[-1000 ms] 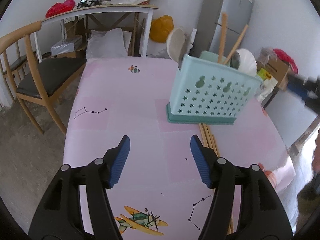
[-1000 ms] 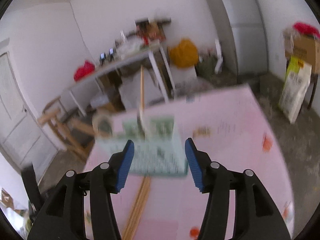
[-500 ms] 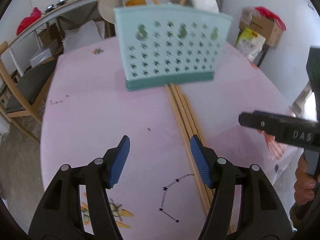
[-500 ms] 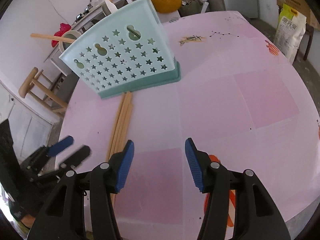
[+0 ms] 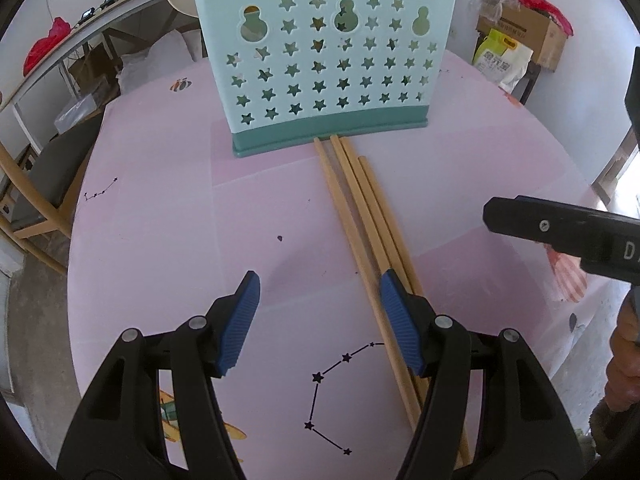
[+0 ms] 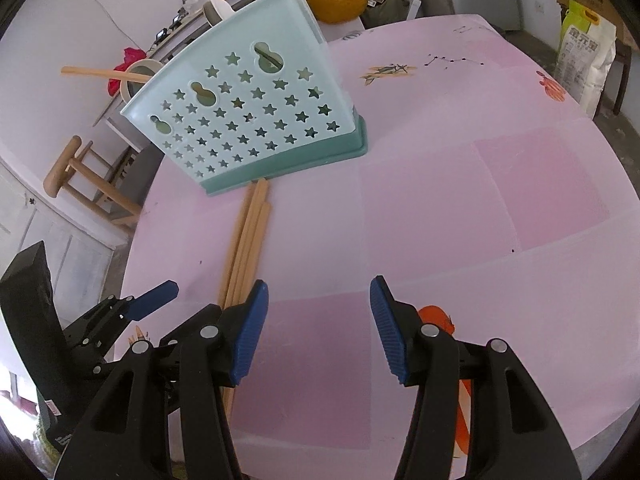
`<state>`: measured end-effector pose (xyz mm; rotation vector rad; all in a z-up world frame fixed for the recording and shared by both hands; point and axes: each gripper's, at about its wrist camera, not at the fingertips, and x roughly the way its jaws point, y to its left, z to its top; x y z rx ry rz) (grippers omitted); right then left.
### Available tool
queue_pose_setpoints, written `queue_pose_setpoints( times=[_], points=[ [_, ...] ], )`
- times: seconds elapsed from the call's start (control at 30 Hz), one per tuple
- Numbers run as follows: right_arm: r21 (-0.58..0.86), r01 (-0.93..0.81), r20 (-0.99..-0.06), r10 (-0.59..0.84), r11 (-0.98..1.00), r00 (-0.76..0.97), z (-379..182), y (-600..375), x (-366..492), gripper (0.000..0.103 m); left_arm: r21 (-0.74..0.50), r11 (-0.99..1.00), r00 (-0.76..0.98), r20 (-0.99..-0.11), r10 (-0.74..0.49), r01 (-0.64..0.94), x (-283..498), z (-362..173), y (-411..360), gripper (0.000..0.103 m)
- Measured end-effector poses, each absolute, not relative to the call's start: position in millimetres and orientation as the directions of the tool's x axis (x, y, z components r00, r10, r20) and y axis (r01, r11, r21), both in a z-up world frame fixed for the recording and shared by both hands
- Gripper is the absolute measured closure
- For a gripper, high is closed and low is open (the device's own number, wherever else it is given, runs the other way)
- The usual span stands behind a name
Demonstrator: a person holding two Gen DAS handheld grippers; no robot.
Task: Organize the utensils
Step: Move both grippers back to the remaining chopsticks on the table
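Pink table (image 5: 160, 208); chopsticks (image 5: 360, 216) partly hidden under left gripper (image 5: 320, 292); both grippers' fingers spread, right gripper (image 6: 319, 300) empty.

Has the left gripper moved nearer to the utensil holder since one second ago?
Yes. The left gripper has moved forward and rightward: the utensil holder now looms larger, and the chopsticks run beneath its right finger.

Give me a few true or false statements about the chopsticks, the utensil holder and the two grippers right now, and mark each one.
1. The wooden chopsticks lie flat on the pink table. True.
2. The left gripper is clamped on a chopstick. False: it is open, holding nothing.
3. The teal utensil holder has tipped over. False: it stands upright.
4. The chopsticks' far ends reach the holder's base. True.
5. The right gripper is open. True.
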<state>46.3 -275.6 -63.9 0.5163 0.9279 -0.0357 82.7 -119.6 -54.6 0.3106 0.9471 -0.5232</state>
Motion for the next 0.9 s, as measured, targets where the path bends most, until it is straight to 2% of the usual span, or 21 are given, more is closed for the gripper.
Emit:
queue_pose_setpoints(
  times=[0.27,0.43,0.7,0.77,0.9],
  points=[
    [0.407,0.245,-0.769,0.185,0.88,0.612,-63,-275,45,0.051,0.016,0.853,0.468,-0.841,-0.27,0.521,92,-58,-110,0.043],
    [0.405,0.236,-0.766,0.188,0.883,0.615,-61,-273,45,0.051,0.009,0.867,0.476,-0.838,-0.266,0.499,96,-56,-101,0.057],
    [0.397,0.188,-0.764,0.21,0.898,0.611,-59,-260,48,0.051,-0.017,0.887,0.477,-0.838,-0.264,0.461,105,-53,-83,0.093],
    [0.394,0.17,-0.765,0.219,0.903,0.606,-60,-254,50,0.051,-0.038,0.89,0.465,-0.842,-0.273,0.454,107,-53,-77,0.095],
    [0.383,0.13,-0.769,0.238,0.914,0.593,-60,-240,53,0.06,-0.041,0.891,0.463,-0.843,-0.273,0.451,105,-53,-73,0.096]
  ],
)
